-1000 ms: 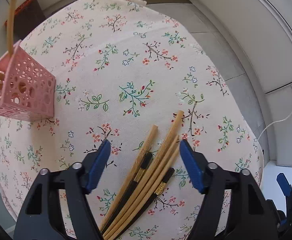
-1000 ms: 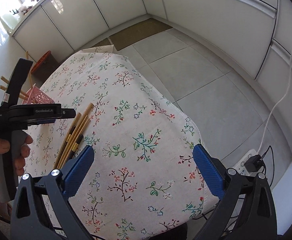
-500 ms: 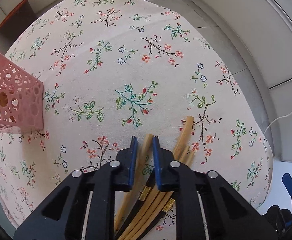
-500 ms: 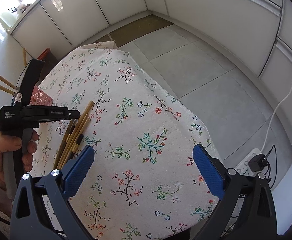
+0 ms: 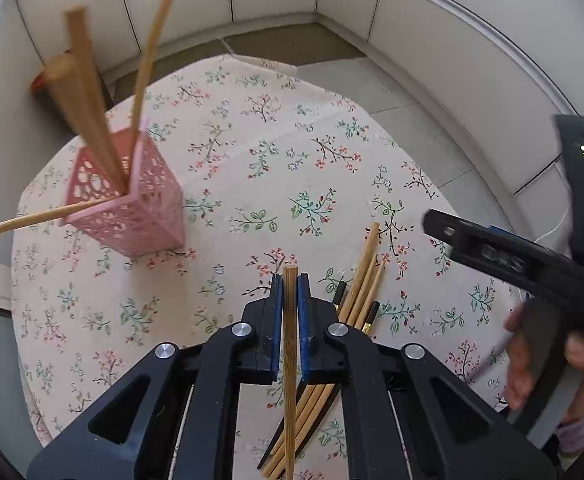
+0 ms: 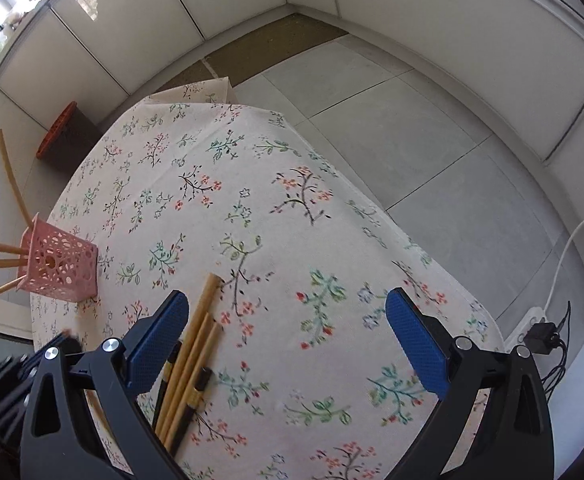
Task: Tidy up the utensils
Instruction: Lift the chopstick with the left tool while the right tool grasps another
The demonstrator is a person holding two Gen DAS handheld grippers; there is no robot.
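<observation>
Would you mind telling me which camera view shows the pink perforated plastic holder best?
The left wrist view: the pink perforated plastic holder sits large there, with its open top, two lattice walls and the wooden sticks leaning out of it all clear. In the right wrist view the holder is smaller, near the left edge, and the sticks are cut off by the frame.

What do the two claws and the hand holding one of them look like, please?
Both are black plastic frames with silver round pivot bolts and blue pads. The left claw has flat blue pads; the right claw has wide, blue pads with a fine dotted texture. In the left view, the right claw has a long black handle with a small white marking, and the hand shows a lilac sleeve.
</observation>
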